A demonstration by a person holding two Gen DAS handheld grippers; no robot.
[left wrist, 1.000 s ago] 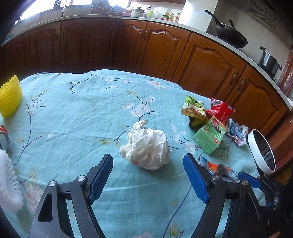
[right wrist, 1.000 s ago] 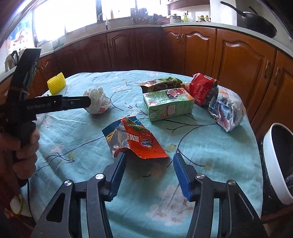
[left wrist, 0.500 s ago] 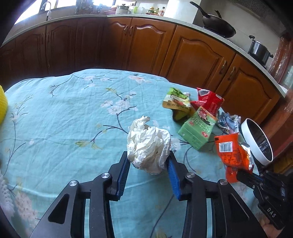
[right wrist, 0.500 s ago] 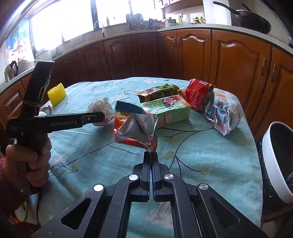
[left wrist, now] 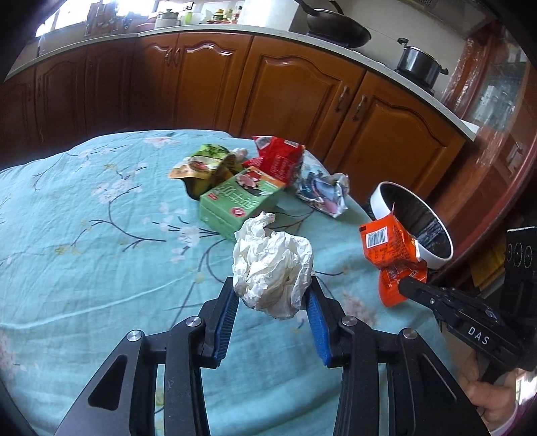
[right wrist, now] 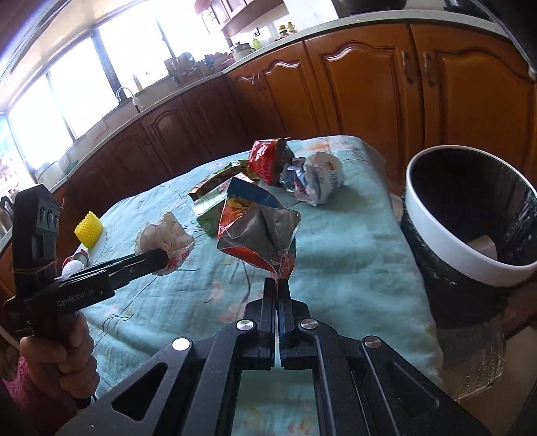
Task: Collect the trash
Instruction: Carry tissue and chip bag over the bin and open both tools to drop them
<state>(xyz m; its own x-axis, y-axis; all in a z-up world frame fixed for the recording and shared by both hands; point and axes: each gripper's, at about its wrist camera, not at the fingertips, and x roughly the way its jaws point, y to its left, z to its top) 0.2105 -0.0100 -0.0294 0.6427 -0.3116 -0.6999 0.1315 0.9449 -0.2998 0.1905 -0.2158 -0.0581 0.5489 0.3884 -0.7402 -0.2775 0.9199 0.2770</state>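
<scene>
My left gripper (left wrist: 272,295) is shut on a crumpled white paper ball (left wrist: 272,265), held above the blue flowered tablecloth (left wrist: 100,241). The right gripper (right wrist: 278,285) is shut on the corner of an orange snack wrapper (right wrist: 258,231), lifted off the table; that wrapper (left wrist: 389,248) hangs in front of the bin in the left wrist view. A white-rimmed bin (right wrist: 470,234) with a black liner stands beside the table's right edge. On the cloth lie a green carton (left wrist: 238,201), a red packet (left wrist: 278,157), a yellow-green pouch (left wrist: 201,164) and a crumpled foil wrapper (left wrist: 322,194).
Wooden kitchen cabinets (left wrist: 295,90) run behind the table. A yellow ribbed cup (right wrist: 88,229) and small items sit at the table's far left. A hand (right wrist: 67,348) grips the left tool's handle. A wok (left wrist: 335,26) and pot (left wrist: 419,63) stand on the counter.
Both grippers closed, the left on the paper ball and the right on the orange wrapper. Both then lifted their loads and moved rightward toward the bin.
</scene>
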